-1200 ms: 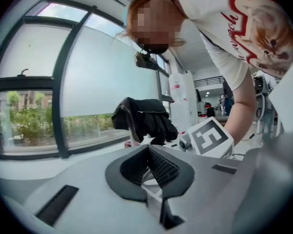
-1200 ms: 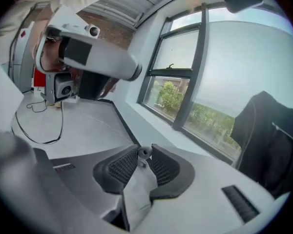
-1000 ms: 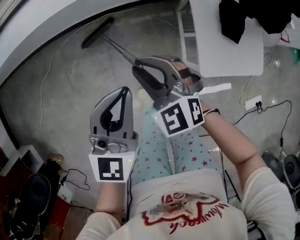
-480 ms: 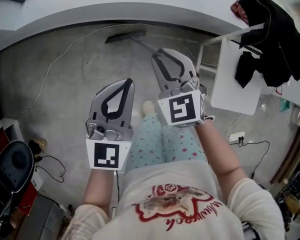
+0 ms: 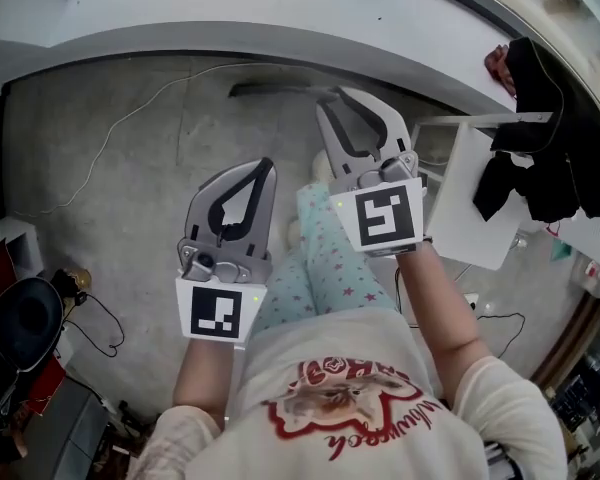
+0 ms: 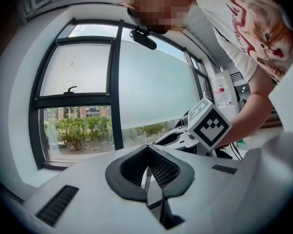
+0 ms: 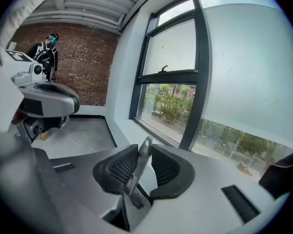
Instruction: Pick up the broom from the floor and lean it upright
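The broom's dark head (image 5: 265, 90) is low by the foot of the window wall, blurred. Its thin metal handle (image 7: 136, 172) runs back between the pads of my right gripper (image 7: 144, 149), which is shut on it; the handle's rounded end pokes out past the jaw tips. In the head view the right gripper (image 5: 332, 96) points at the wall just right of the broom head. My left gripper (image 5: 267, 164) hangs lower and to the left, apart from the broom. Its jaw tips meet in the left gripper view (image 6: 147, 147), and I see nothing gripped.
A white table (image 5: 480, 198) draped with black clothes (image 5: 550, 128) stands at the right. A thin cable (image 5: 130, 118) trails across the grey floor at the left. Dark gear (image 5: 20, 328) sits at the lower left. The person's star-patterned trouser legs (image 5: 330, 258) are below the grippers.
Both grippers have moved toward the window wall and risen. The broom head has swung from out on the floor to the wall's foot. The right gripper has kept hold of the handle.
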Tool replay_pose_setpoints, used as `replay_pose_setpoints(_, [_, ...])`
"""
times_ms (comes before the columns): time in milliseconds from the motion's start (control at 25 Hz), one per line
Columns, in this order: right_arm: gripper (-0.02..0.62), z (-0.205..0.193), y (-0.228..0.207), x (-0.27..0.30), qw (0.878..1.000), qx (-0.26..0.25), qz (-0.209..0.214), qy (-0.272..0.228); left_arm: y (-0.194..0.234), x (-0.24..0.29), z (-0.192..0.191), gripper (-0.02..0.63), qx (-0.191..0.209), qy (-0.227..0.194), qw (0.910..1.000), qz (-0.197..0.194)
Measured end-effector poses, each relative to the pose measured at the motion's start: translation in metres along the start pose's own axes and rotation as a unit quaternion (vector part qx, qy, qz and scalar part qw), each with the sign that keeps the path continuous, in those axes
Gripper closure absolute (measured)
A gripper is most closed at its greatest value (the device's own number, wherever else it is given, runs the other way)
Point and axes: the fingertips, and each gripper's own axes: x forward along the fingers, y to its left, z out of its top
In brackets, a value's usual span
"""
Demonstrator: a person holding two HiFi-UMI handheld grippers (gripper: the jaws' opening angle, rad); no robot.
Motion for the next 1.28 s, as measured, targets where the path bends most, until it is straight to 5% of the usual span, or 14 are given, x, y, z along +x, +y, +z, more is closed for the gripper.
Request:
replay_pose_setpoints(680, [0.494,0.034,-0.112,0.104,0.998,0.057,0.037,-0.016,0.11,0.136,0.044,0.589,-0.034,-0.027,0.9956,0.083])
replay_pose_setpoints(1040, [0.492,0.042,-0.143,0.149,0.996,0.087,0.012,-0.012,0.142,0.179,0.012,0.589,-0.073,0.002,0.9971,0.023])
replay_pose_setpoints(1280, [0.492,0.039,-0.172,0.17,0.991,0.128,-0.029,0.007,0.157,0.223,0.03,0.589,-0.044,-0.006,0.9973,-0.059])
